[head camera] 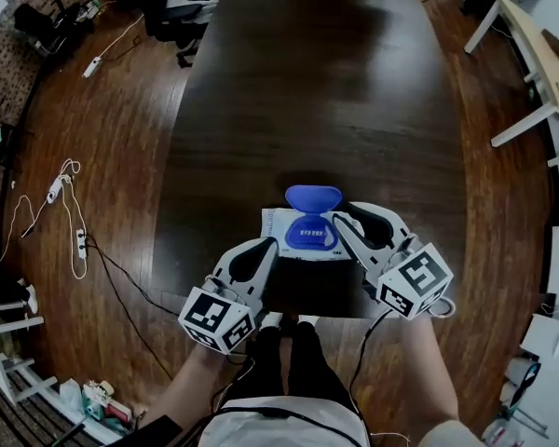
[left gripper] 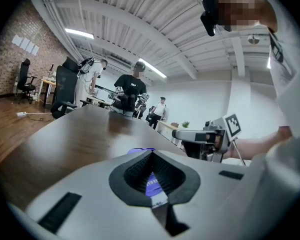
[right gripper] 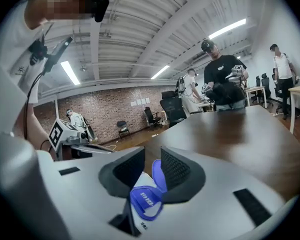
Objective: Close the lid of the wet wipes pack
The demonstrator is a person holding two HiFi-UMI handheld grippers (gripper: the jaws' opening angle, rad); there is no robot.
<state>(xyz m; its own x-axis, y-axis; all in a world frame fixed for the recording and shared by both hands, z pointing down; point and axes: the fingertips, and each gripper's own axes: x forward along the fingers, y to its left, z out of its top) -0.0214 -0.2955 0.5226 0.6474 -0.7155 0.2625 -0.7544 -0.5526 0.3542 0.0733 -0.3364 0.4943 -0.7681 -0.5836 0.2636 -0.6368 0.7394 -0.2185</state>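
Note:
A white wet wipes pack (head camera: 278, 223) lies near the front edge of the dark table (head camera: 317, 82). Its blue lid (head camera: 313, 196) stands flipped open behind the blue lid frame (head camera: 311, 237). My left gripper (head camera: 272, 243) rests low at the pack's front left corner, its jaws meeting at the tips with nothing held. My right gripper (head camera: 338, 218) is at the pack's right side, jaws slightly parted and empty. In the right gripper view the pack (right gripper: 145, 200) and raised lid (right gripper: 157, 175) show through the gap of the right gripper (right gripper: 152, 156). In the left gripper view the pack (left gripper: 153, 185) shows behind the left gripper (left gripper: 151, 154).
Cables and power strips (head camera: 65, 194) trail over the wooden floor on the left. A white desk (head camera: 540, 63) stands at the right. Several people (right gripper: 220, 74) and office chairs (right gripper: 172, 109) are at the table's far end. My legs are at the table's front edge.

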